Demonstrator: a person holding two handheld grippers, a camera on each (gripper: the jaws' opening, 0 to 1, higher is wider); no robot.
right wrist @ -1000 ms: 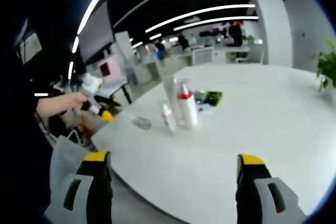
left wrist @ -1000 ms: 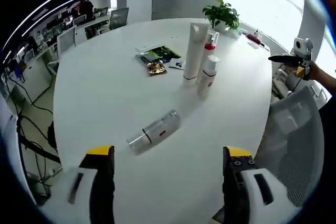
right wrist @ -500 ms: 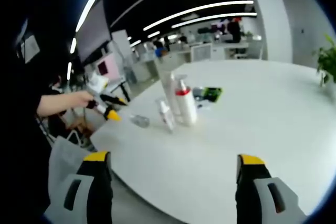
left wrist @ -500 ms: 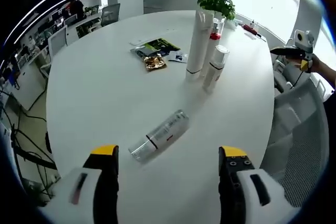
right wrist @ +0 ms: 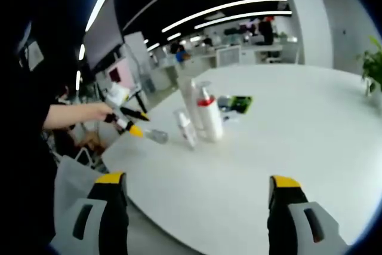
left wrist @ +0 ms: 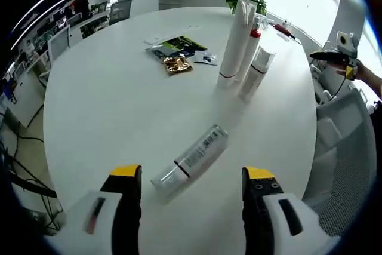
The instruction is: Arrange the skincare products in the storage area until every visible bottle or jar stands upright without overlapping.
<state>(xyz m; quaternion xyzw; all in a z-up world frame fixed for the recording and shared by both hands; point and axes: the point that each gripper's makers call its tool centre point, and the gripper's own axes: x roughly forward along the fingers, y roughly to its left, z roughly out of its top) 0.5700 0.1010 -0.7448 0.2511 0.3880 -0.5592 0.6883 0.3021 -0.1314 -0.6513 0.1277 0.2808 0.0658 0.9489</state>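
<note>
Three white bottles [left wrist: 243, 52] stand upright at upper right; the clear lying bottle [left wrist: 191, 160] awaits the spread, empty left tool [left wrist: 191, 186].

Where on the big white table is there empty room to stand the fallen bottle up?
There is bare table between the lying bottle and the sachets, left of the three standing bottles. The far side past them in the right gripper view is bare too. Crowded: around the standing bottles and sachets.

Bright window glare on white table [left wrist: 119, 100]; ceiling light strips [right wrist: 227, 10]; fisheye-warped edges.
</note>
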